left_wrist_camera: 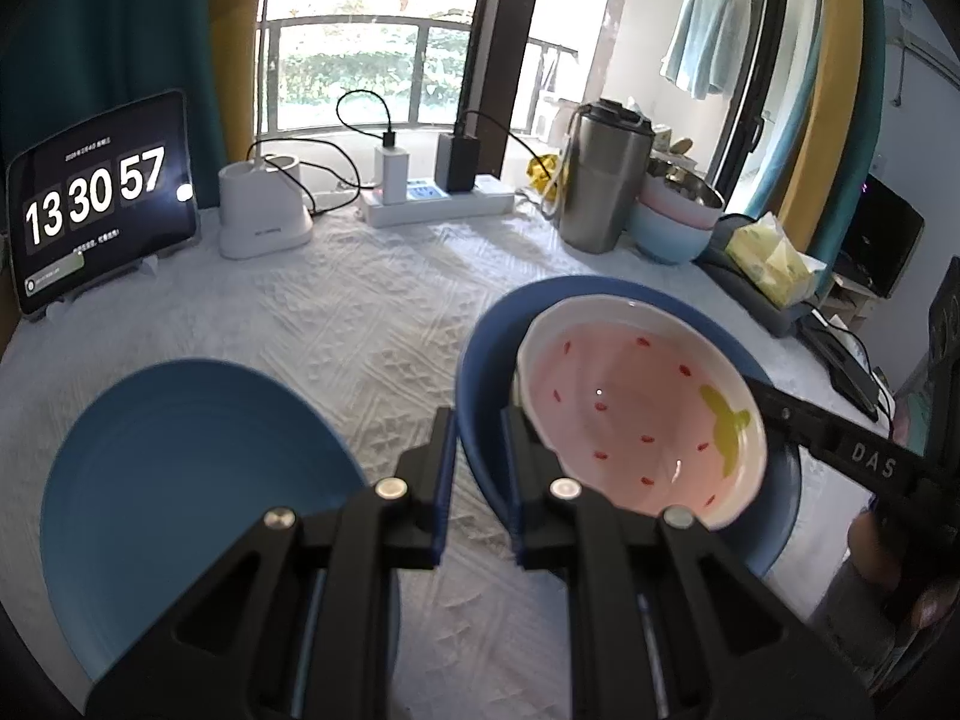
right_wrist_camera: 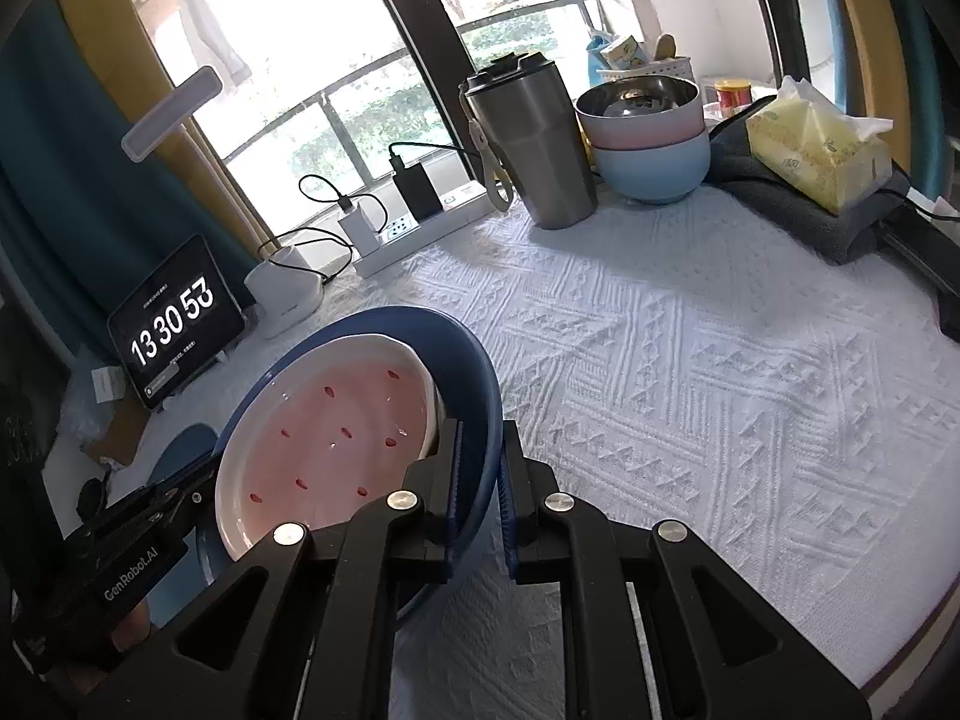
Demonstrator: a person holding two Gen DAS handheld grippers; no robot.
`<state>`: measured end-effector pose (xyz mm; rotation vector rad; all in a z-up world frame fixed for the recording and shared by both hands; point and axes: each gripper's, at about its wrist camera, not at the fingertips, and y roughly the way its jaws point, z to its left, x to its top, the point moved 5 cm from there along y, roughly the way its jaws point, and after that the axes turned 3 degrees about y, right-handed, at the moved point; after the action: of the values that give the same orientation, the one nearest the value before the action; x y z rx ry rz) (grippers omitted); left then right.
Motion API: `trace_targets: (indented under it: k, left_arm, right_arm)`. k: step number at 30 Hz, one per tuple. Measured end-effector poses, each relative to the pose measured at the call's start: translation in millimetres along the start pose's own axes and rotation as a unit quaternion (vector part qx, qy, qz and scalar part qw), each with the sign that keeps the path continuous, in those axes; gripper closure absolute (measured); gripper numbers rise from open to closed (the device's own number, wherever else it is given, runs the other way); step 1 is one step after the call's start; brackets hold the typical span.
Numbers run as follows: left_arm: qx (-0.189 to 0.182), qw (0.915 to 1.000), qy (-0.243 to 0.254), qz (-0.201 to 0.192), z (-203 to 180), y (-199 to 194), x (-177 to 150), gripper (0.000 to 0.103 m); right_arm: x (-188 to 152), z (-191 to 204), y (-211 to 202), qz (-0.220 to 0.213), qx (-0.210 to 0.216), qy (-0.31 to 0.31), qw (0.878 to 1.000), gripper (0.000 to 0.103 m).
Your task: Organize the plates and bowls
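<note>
Left gripper point(left_wrist_camera: 477, 420): we see it pinching the near-left rim of the blue bowl point(left_wrist_camera: 480, 360).
Right gripper point(right_wrist_camera: 480, 438): ours clamps the same bowl's opposite rim.
Pink bowl point(left_wrist_camera: 636, 414): nested inside the blue one.
Blue plate point(left_wrist_camera: 192, 480): at eight o'clock, on the white tablecloth point(left_wrist_camera: 360, 312).
Stacked bowls point(left_wrist_camera: 672, 222): two o'clock, beside the steel tumbler point(left_wrist_camera: 600, 180).
</note>
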<state>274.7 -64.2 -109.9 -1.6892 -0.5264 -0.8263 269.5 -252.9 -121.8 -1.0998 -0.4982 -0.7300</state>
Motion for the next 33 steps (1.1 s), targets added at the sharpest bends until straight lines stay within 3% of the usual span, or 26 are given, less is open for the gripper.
trace_targets:
  k: [10,33]
  left_arm:
    - [-0.022,0.9997,-0.004,-0.001,-5,-4,1,0.089]
    - [-0.015,0.9991,-0.020,-0.033,12,-35,12,0.089]
  right_arm:
    - [6,-3,-9,-0.012,-0.010,0.001,1.000,0.090]
    - [17,27,-24,-0.026,0.004,-0.023,0.999,0.090]
